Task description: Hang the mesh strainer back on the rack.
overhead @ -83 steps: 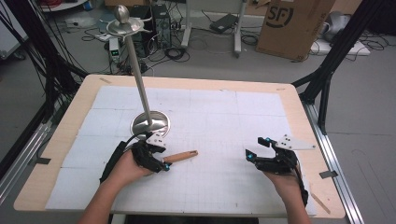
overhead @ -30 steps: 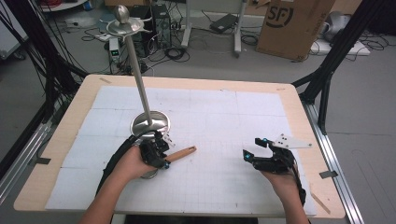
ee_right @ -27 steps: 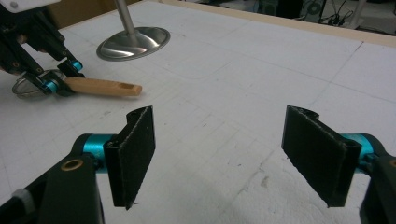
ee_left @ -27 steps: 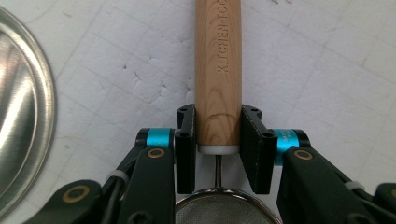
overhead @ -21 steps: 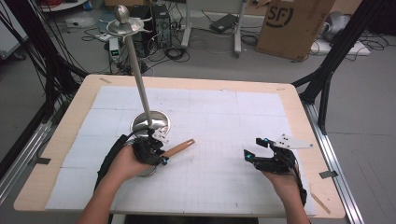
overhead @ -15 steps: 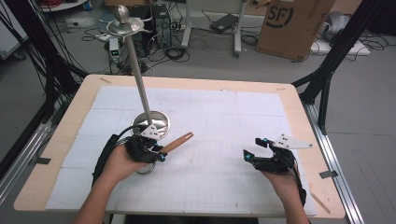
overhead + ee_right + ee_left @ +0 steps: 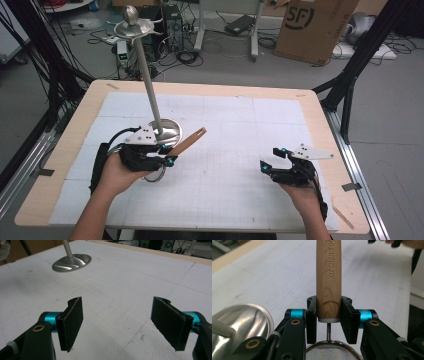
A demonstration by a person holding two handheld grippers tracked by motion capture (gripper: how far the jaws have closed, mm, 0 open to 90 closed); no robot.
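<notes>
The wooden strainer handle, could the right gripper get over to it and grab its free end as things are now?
Probably yes: the right gripper is open, and bare table lies between it and the wooden handle.

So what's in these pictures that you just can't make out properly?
- Strainer: in the left gripper view its mesh bowl is cut off by the bottom edge; in the high view the hand and left gripper hide most of it.
- Wooden handle: the top edge cuts off its far end and part of the lettering.
- Metal stand: in the right gripper view its pole leaves the top edge.
</notes>
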